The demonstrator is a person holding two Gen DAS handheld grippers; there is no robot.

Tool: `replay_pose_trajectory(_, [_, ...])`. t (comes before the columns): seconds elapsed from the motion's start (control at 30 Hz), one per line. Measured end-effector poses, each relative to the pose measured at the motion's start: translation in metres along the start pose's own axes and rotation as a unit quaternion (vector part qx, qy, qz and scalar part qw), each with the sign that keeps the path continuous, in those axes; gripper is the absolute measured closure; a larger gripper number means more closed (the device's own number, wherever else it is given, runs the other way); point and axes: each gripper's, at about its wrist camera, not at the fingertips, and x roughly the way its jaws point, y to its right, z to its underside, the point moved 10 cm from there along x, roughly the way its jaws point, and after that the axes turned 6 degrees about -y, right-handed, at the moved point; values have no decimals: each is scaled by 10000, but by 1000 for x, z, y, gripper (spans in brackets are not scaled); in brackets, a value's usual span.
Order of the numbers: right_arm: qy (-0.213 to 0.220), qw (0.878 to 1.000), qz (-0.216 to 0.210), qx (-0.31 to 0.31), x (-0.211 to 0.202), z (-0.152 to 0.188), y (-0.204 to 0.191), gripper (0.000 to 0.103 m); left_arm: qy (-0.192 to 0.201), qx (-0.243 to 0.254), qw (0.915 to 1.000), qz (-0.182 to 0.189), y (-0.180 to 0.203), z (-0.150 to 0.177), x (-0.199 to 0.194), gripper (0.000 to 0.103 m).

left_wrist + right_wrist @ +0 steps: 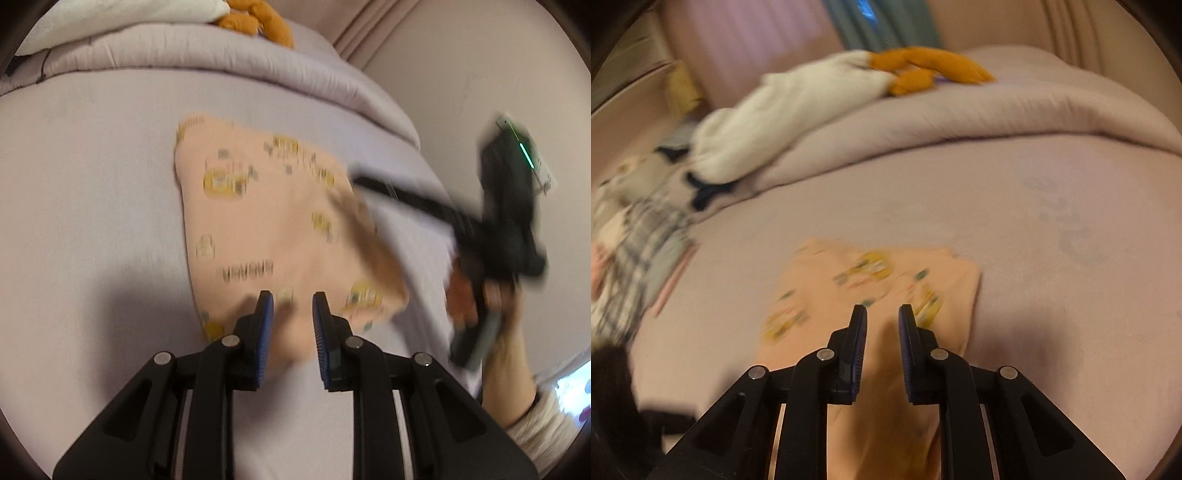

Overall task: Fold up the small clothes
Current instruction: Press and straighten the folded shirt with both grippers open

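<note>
Peach printed cotton garment, lettering blurred, on lilac bedsheet. Left gripper, right gripper: jaws parted, empty. Right view only: plaid clothes pile.

Right gripper over near part of peach printed garment, jaws slightly apart, nothing pinched between blue pads as far as blur lets me tell. Garment lies flat on lilac bedsheet, yellow cartoon prints on it. Rolled lilac duvet behind. White plush toy with orange feet on duvet. Heap of checked and patterned clothes at left edge, smeared.
</note>
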Motion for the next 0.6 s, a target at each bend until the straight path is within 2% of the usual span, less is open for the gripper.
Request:
replay_pose_trajectory(0.07, [18,9993,-223,-311,-13,19,-12,88,164,4,9998,-84,1,-14,2,82])
replay_pose_trajectory(0.17, [-160,9967,-323,-727,-14,49,-26,88,175,-95,9994,-282,-5,-23,16,82])
replay_pose_trajectory(0.27, [-596,9933,-29,-989,2,84,-26,88,-157,-385,9984,-376,-21,-17,40,83])
replay_pose_trajectory(0.33, [-815,9913,197,-1013,11,100,-17,88,-136,-493,9983,-289,-24,-21,44,84])
replay_pose_trajectory(0.47, [-775,9938,-172,-784,-1,110,-16,88,-16,-458,9987,-239,-24,-14,22,84])
replay_pose_trajectory(0.53, [-838,9937,-466,-581,-7,115,-16,80,53,-418,9989,-204,-26,-5,5,82])
replay_pose_trajectory(0.57, [-811,9938,-597,-472,-12,117,-15,76,82,-440,9988,-201,-29,-1,-2,75])
replay_pose_trajectory(0.6, [-794,9937,-686,-382,-15,118,-13,74,93,-471,9986,-209,-31,-4,-1,64])
